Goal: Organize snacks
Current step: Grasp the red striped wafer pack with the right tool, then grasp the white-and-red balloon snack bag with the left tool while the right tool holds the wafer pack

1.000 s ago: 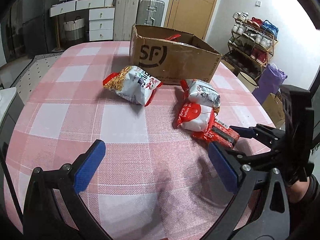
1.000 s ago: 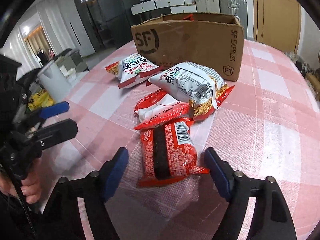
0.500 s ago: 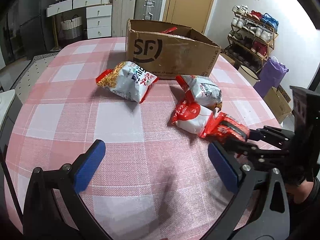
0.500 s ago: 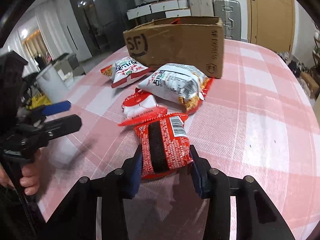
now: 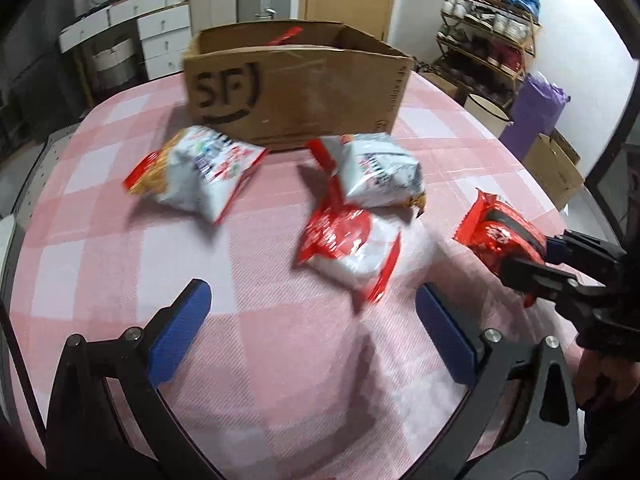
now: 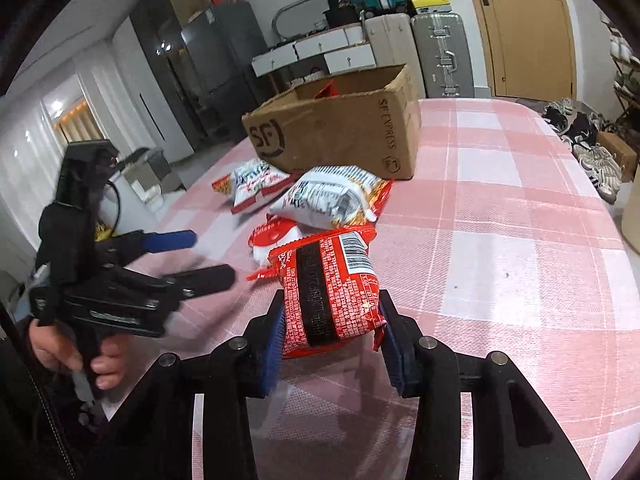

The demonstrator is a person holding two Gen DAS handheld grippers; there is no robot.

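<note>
A round table under a pink-and-white checked cloth (image 6: 500, 208) fills a cluttered room, with an open brown cardboard box (image 6: 340, 136) at its far side. The right gripper (image 6: 332, 332) is clenched on a red foil snack packet with a black stripe (image 6: 328, 284), lifted just clear of the cloth. The left gripper (image 5: 308, 320) hangs released and empty, near a red-and-white pouch (image 5: 352, 244). Two white noodle-snack bags (image 5: 200, 176) (image 5: 380, 172) lie nearer the box. To do this well, carry the packet level over the box's near wall, then let go only once it is above the opening.
</note>
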